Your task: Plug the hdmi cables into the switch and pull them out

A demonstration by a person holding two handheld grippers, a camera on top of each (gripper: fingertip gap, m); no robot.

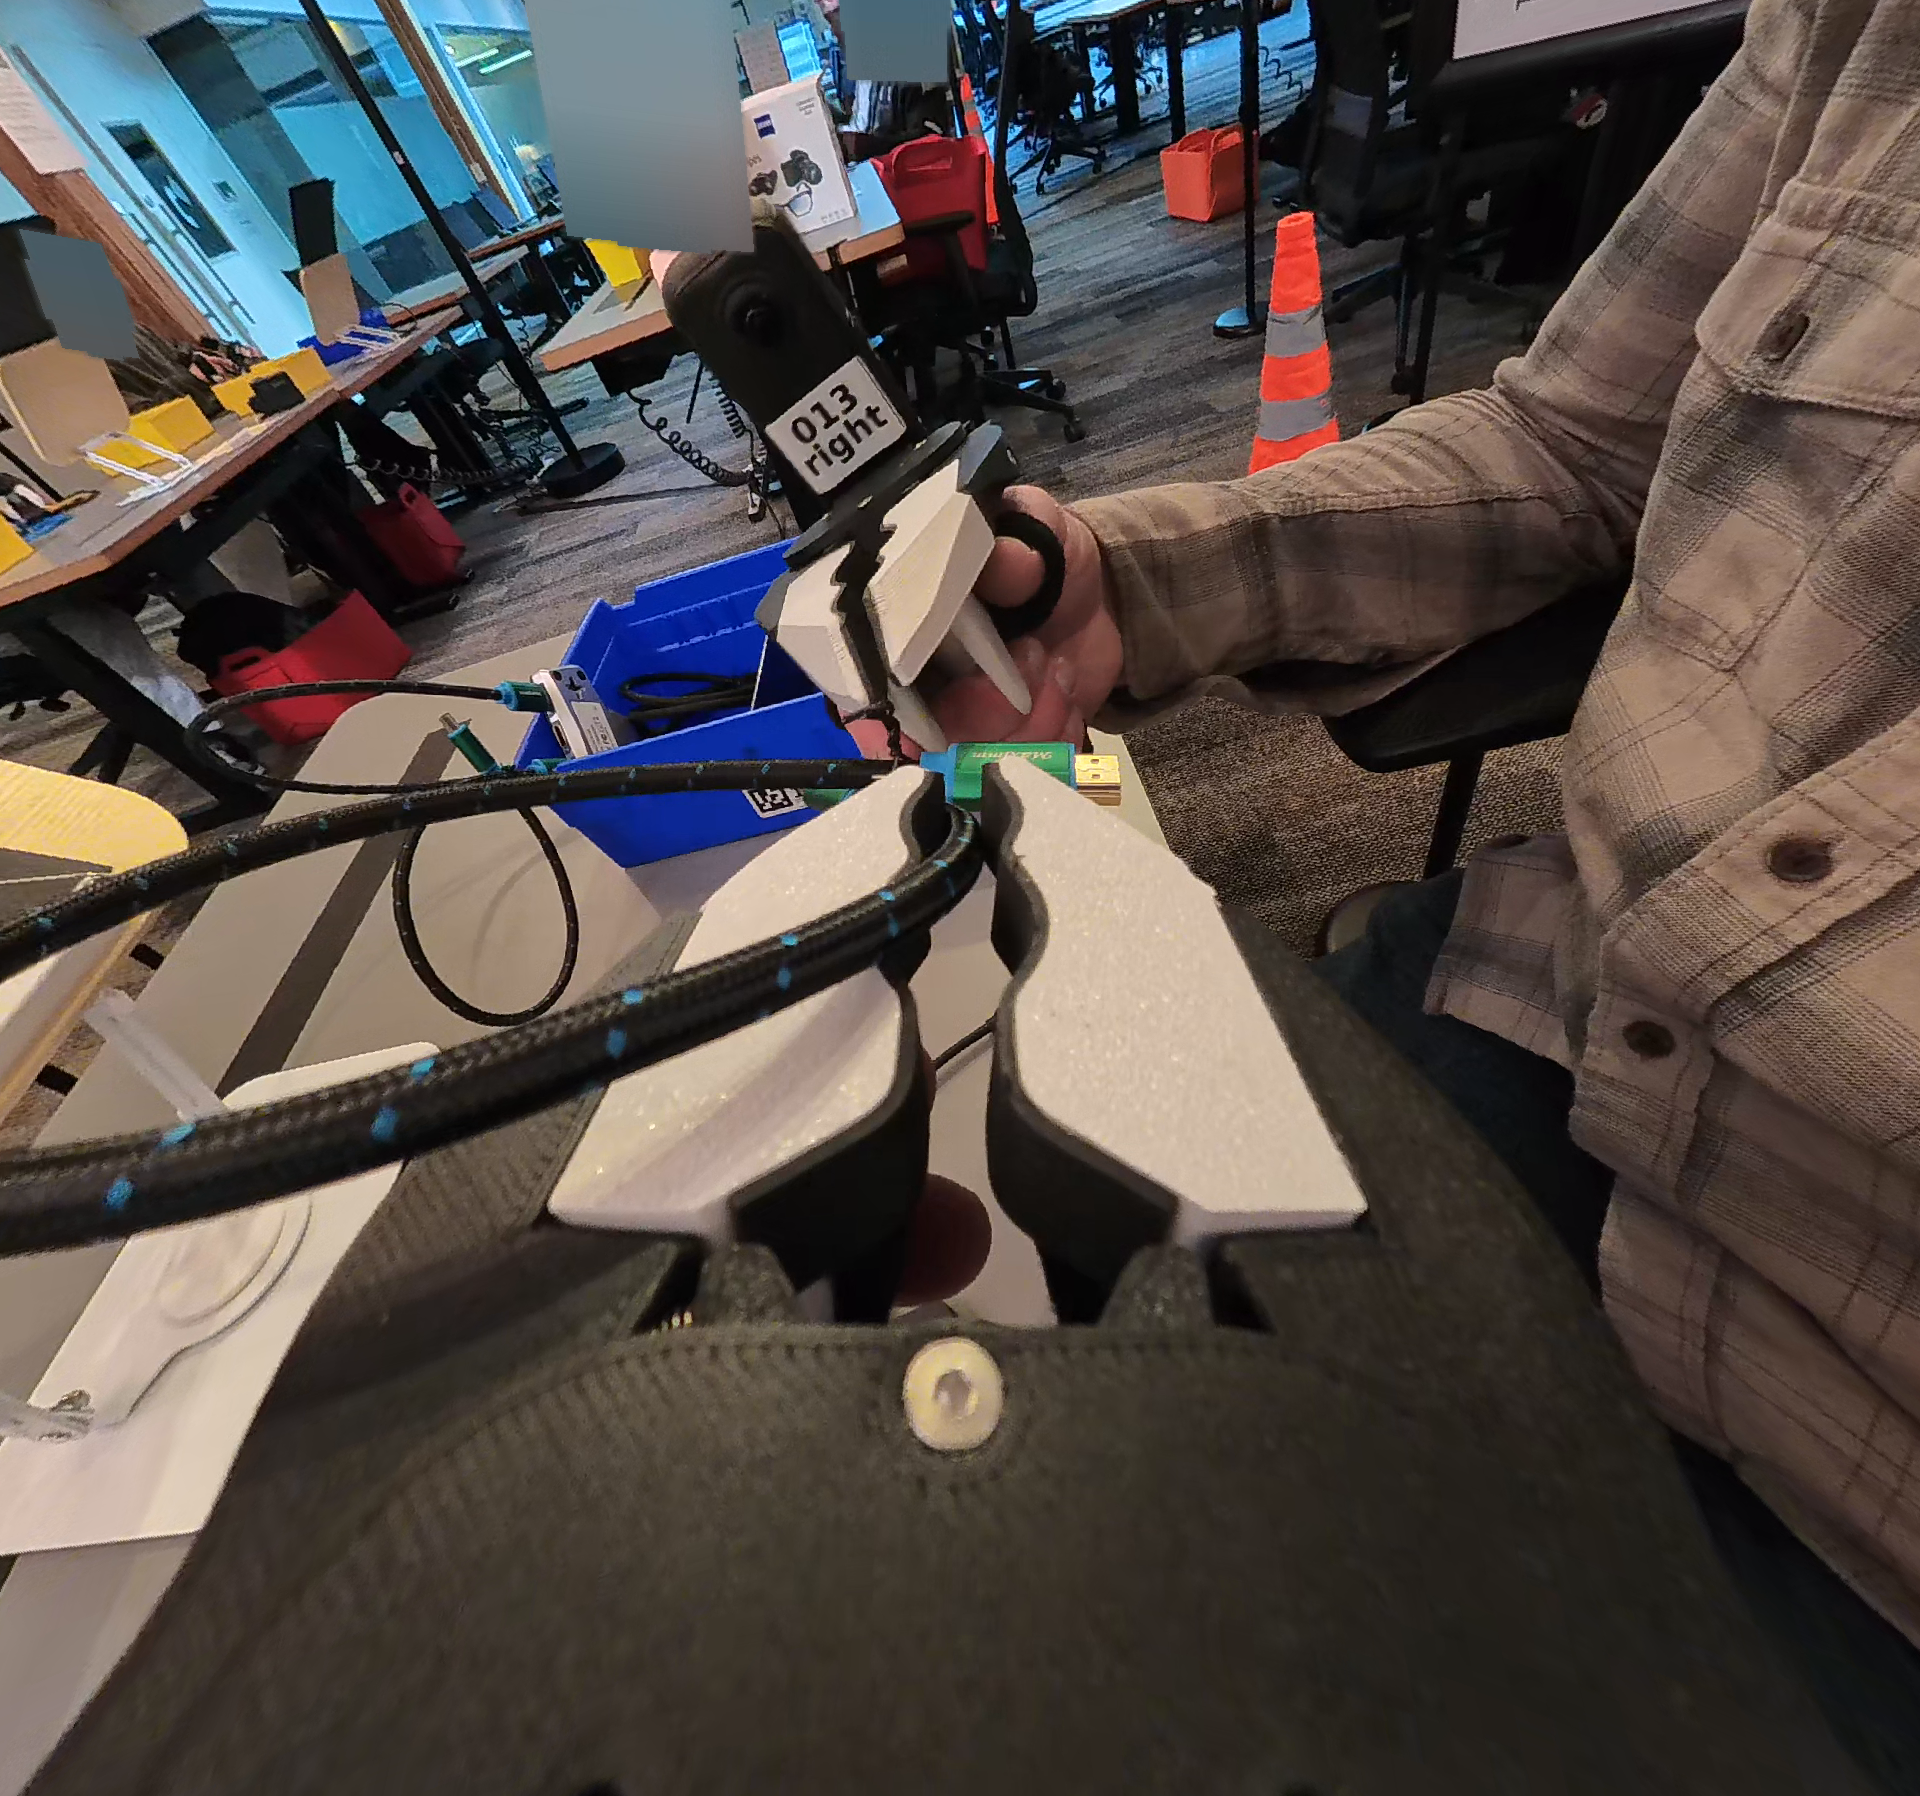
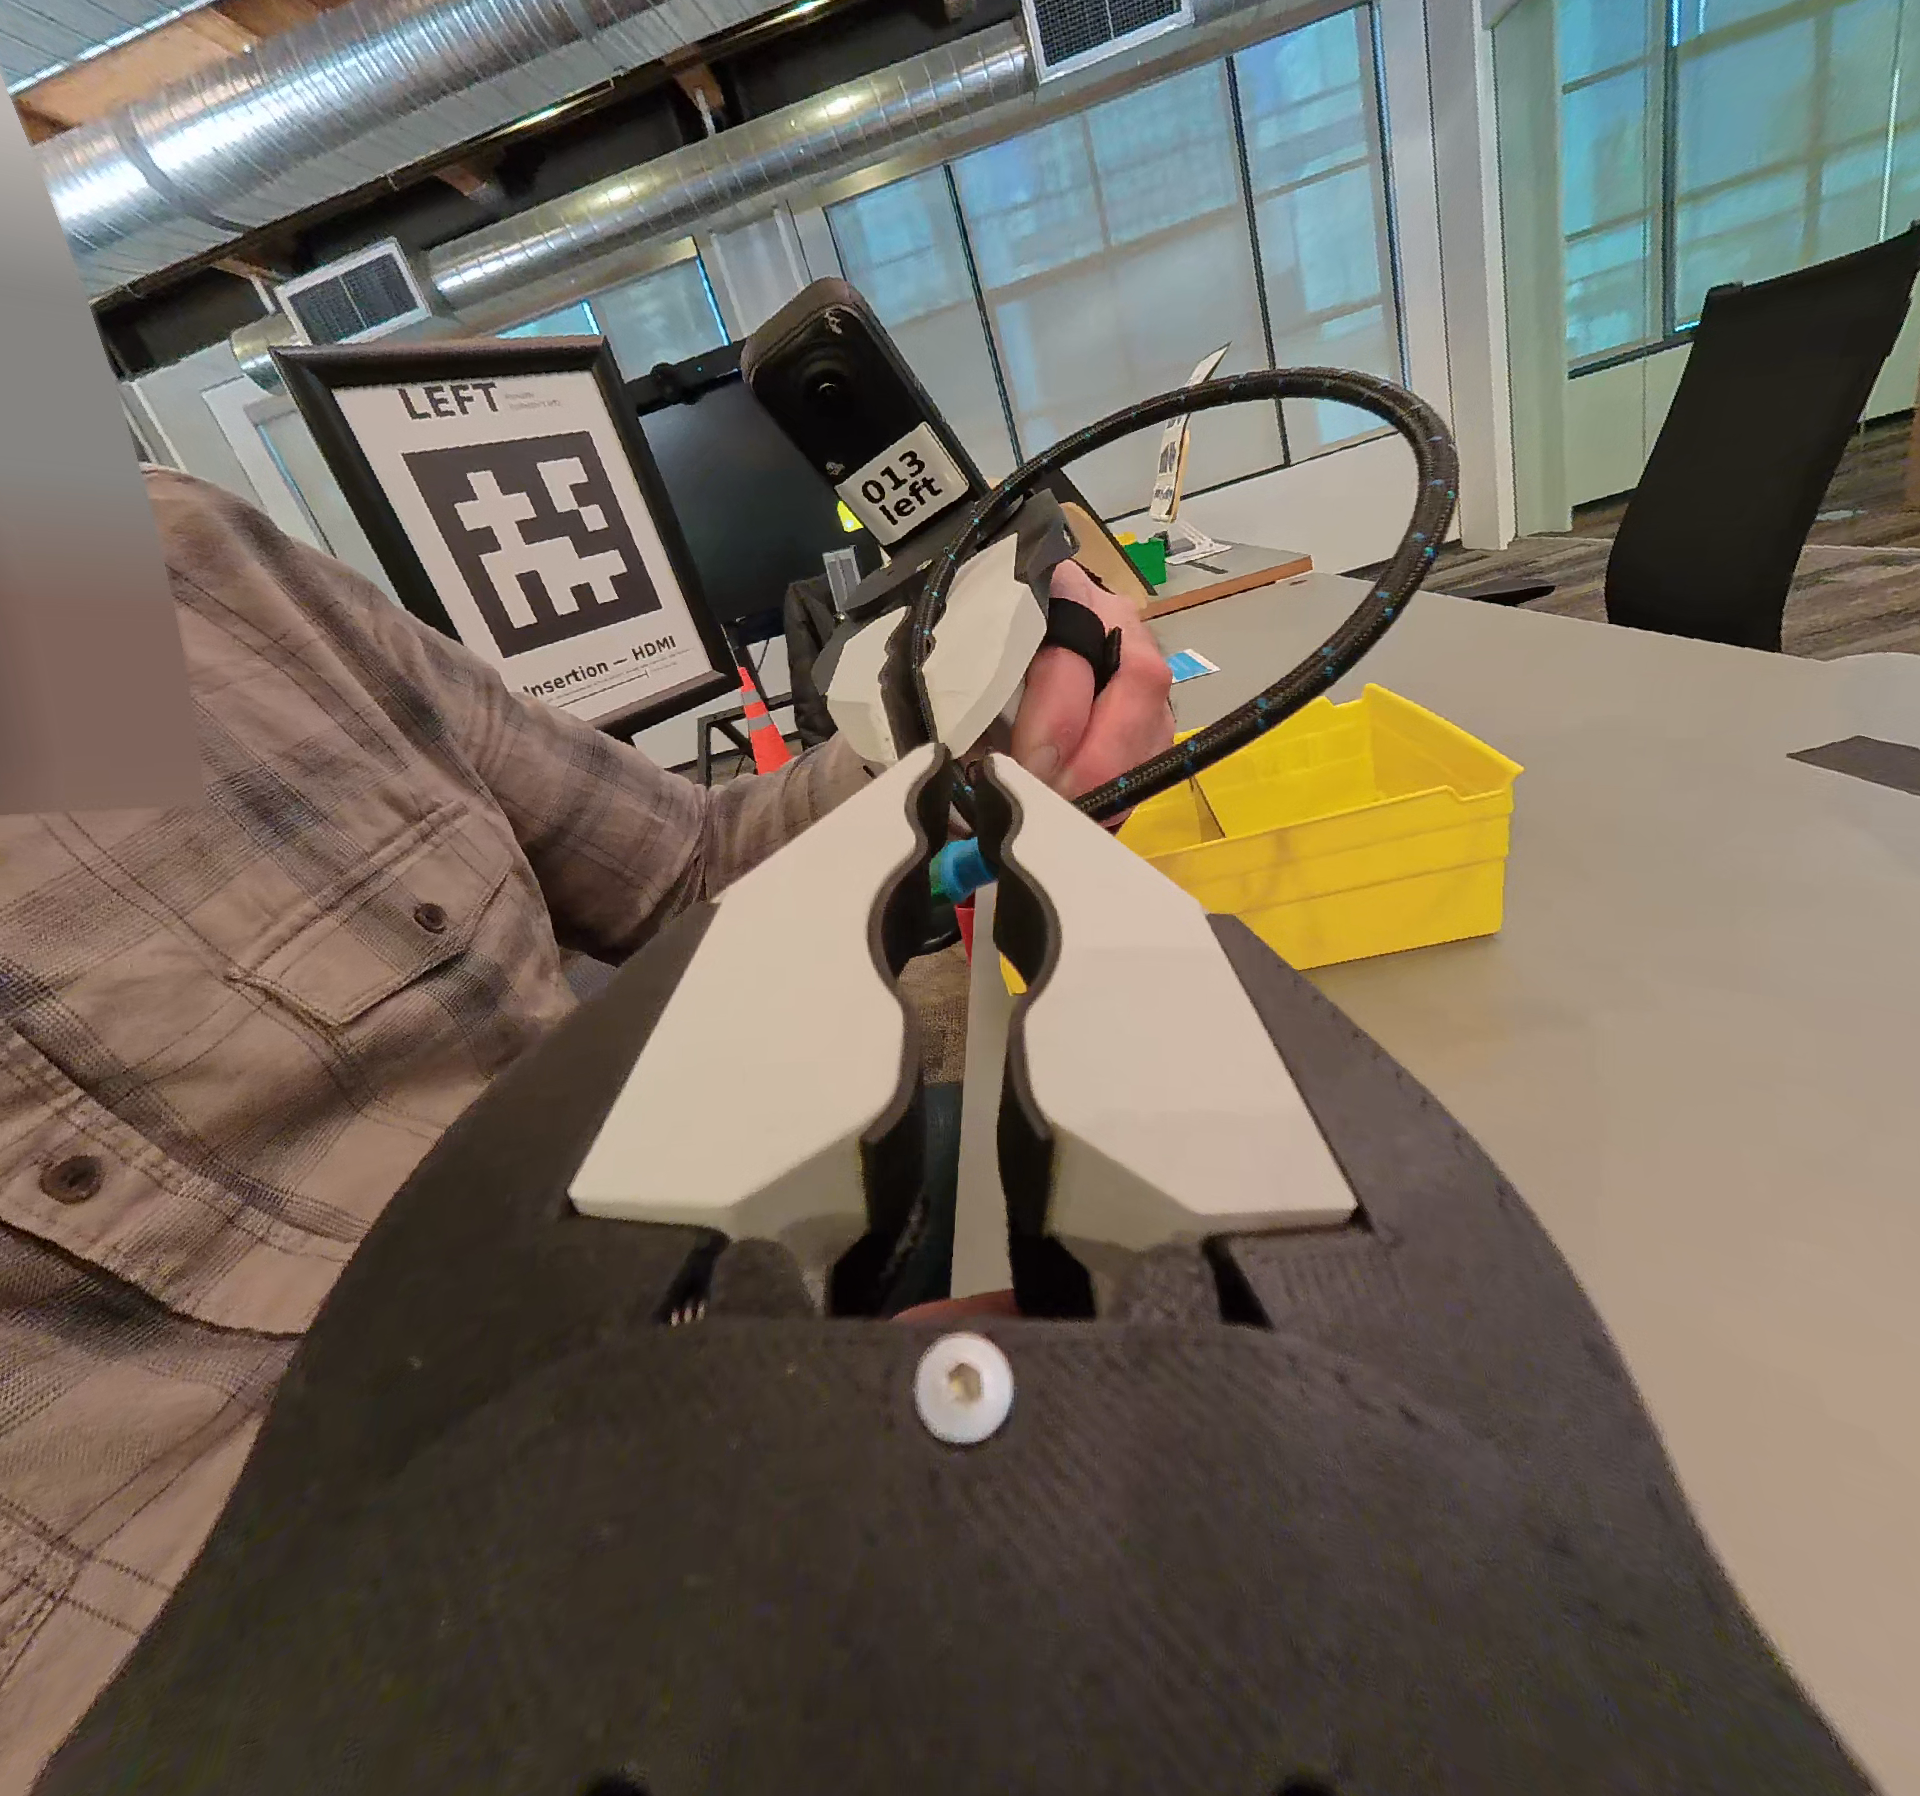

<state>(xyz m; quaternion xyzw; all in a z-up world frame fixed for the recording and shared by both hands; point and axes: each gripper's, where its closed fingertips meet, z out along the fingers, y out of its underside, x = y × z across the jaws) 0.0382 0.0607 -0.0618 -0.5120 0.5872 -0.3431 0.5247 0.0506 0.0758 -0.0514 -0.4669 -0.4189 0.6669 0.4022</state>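
My left gripper (image 1: 961, 785) is shut on a black braided HDMI cable (image 1: 623, 1029), which runs through the notch near its fingertips. The cable's green plug (image 1: 1013, 772) with a gold tip sticks out just past the tips, pointing right. My right gripper (image 2: 966, 770) comes down from above and is shut on the same cable beside the plug's blue collar (image 2: 961, 863); it also shows in the left wrist view (image 1: 899, 723). The cable arcs in a big loop (image 2: 1434, 499) between the two grips. The small silver switch (image 1: 569, 712) lies in the blue bin (image 1: 707, 790), with one teal-ended cable plugged in.
A loose green plug (image 1: 462, 744) and thin cable coil lie left of the blue bin. A yellow bin (image 2: 1351, 842) stands on the grey table (image 2: 1662, 1019). The person's plaid sleeve (image 1: 1351, 541) is close on the right. A framed sign (image 2: 520, 541) stands behind. Both grippers' tips are close together, under 4 cm apart.
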